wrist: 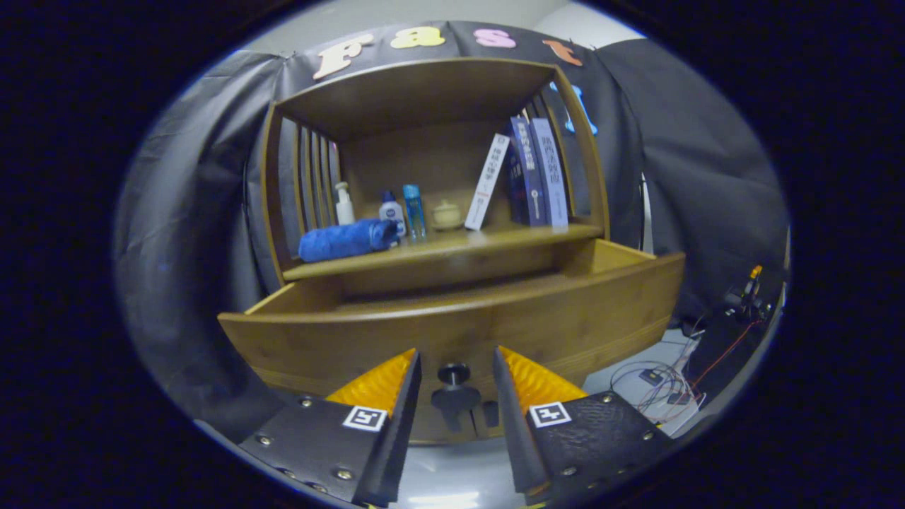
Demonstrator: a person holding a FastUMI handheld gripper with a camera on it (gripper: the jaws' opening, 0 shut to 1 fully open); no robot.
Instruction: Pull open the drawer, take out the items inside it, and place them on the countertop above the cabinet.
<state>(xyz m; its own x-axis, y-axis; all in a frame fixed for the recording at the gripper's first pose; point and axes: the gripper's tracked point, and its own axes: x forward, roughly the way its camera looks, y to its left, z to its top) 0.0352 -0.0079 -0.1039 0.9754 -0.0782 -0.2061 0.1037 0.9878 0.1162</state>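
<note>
A wooden cabinet stands ahead with its drawer (452, 325) pulled out toward me. The drawer's dark round knob (454, 375) sits between my fingers, which stand apart on either side without touching it, so my gripper (456, 357) is open. The drawer's inside is hidden behind its tall front panel. On the countertop (495, 240) above lie a rolled blue towel (346, 240), a white pump bottle (344, 205), a small white bottle (391, 211), a blue bottle (413, 211) and a small cream jar (447, 214).
Several books (530, 173) lean and stand at the right of the shelf. The cabinet has slatted side walls and a top board. Loose wires and a small device (664, 385) lie on the floor to the right of the drawer.
</note>
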